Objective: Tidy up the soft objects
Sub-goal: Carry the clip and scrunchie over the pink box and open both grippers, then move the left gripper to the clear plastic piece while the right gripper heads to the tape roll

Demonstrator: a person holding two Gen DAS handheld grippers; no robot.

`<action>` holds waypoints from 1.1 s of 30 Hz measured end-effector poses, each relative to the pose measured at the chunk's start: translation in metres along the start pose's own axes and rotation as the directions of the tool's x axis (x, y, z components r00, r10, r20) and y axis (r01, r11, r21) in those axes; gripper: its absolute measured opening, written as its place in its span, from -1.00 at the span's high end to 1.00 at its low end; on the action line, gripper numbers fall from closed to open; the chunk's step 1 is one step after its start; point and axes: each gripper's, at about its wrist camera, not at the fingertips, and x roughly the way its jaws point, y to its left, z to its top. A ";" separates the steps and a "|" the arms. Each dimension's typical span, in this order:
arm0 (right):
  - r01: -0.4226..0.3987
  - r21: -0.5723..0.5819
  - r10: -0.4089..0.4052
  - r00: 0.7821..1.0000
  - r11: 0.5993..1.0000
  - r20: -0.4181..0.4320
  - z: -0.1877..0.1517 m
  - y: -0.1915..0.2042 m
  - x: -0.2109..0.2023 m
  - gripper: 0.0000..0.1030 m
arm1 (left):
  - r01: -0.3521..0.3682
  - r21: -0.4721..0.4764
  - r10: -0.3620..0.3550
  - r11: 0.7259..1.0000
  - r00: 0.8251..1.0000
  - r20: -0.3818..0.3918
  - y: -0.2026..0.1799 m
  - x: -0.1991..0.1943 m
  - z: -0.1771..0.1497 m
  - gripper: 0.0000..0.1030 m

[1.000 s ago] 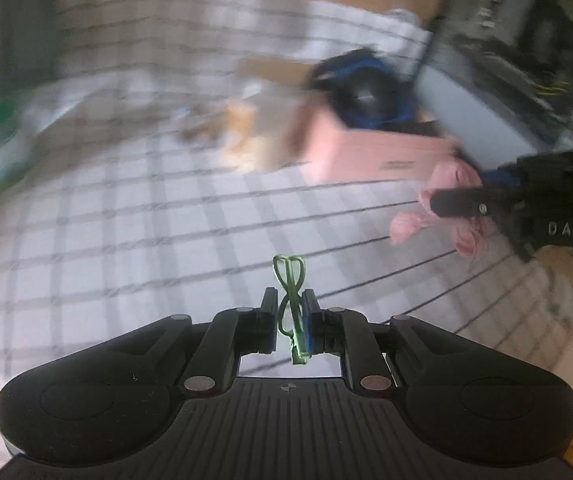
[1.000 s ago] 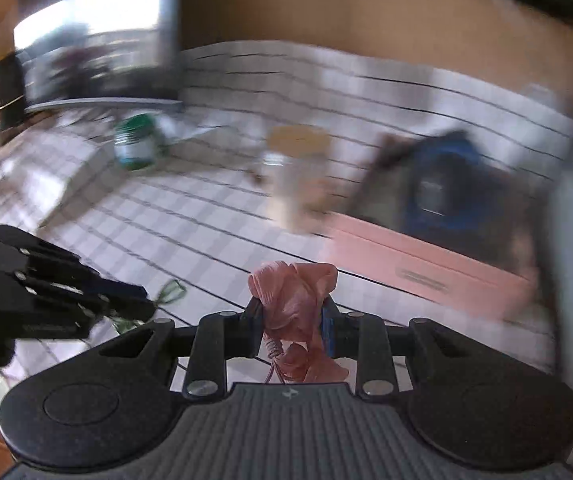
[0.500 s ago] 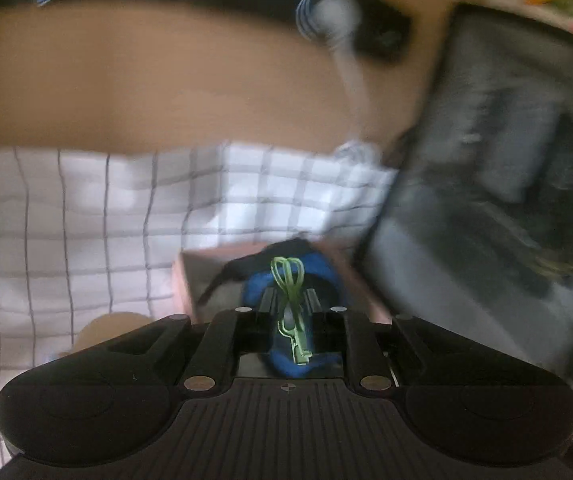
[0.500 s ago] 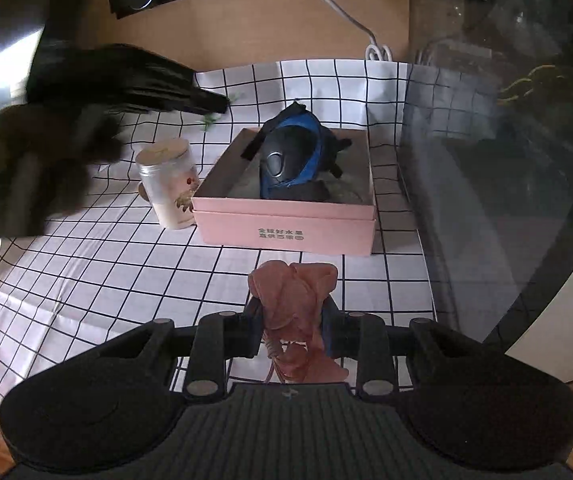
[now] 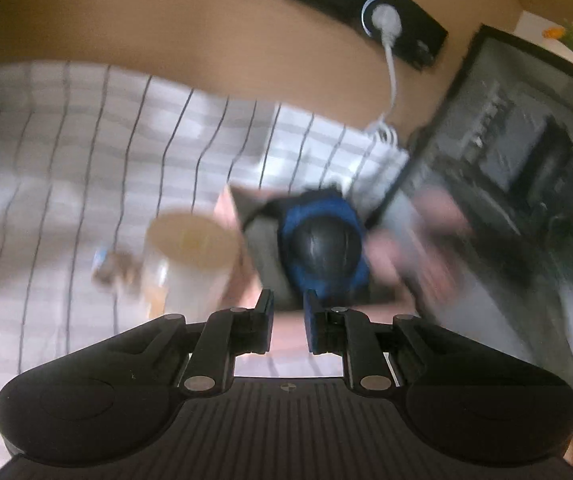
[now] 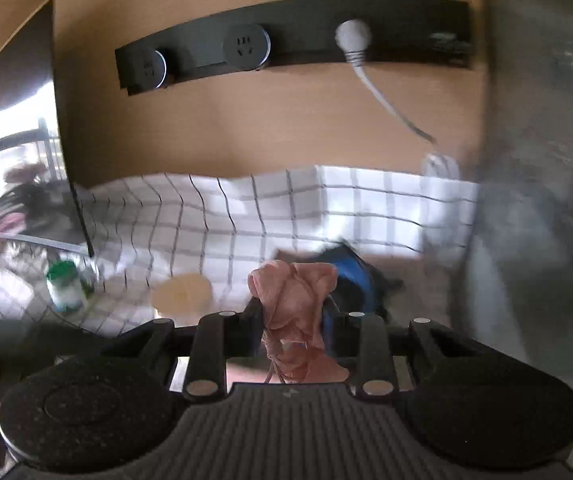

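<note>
My left gripper (image 5: 288, 308) hangs just above the near edge of the pink box (image 5: 224, 210). Its jaws stand nearly together and nothing shows between them; the green hair tie is not in view. A blue and black padded thing (image 5: 324, 244) lies in the box, right ahead of the fingers. My right gripper (image 6: 292, 308) is shut on a crumpled pink cloth piece (image 6: 290, 292), held above the table on the near side of the same blue and black pad (image 6: 352, 276). A pink blur (image 5: 426, 220) shows to the right of the box.
A pale jar with a beige lid (image 5: 190, 248) stands against the box's left side. Further left is a green-lidded jar (image 6: 64, 284). A dark glass-fronted cabinet (image 5: 526, 184) blocks the right. A socket strip (image 6: 286, 52) with a white cable runs along the wooden back wall.
The green hair tie was in my left jaws half a second ago and is gone from them now. Both grippers swung over to the pink box. The right one still holds the pink cloth.
</note>
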 end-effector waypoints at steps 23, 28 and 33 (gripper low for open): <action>0.170 0.027 -0.133 0.852 0.985 -0.506 -0.018 0.024 0.189 -0.12 | -0.206 -0.213 0.197 0.955 0.978 -0.062 0.122 -0.102 -0.085 0.66; 0.197 0.002 -0.173 0.868 0.980 -0.466 -0.011 0.020 0.151 -0.51 | -0.193 -0.235 0.182 0.952 0.981 -0.068 0.144 -0.098 -0.079 0.66; 0.238 -0.066 -0.245 0.885 0.969 -0.395 0.021 0.029 0.107 -0.53 | -0.174 -0.236 0.163 0.956 0.984 -0.067 0.161 -0.084 -0.067 0.66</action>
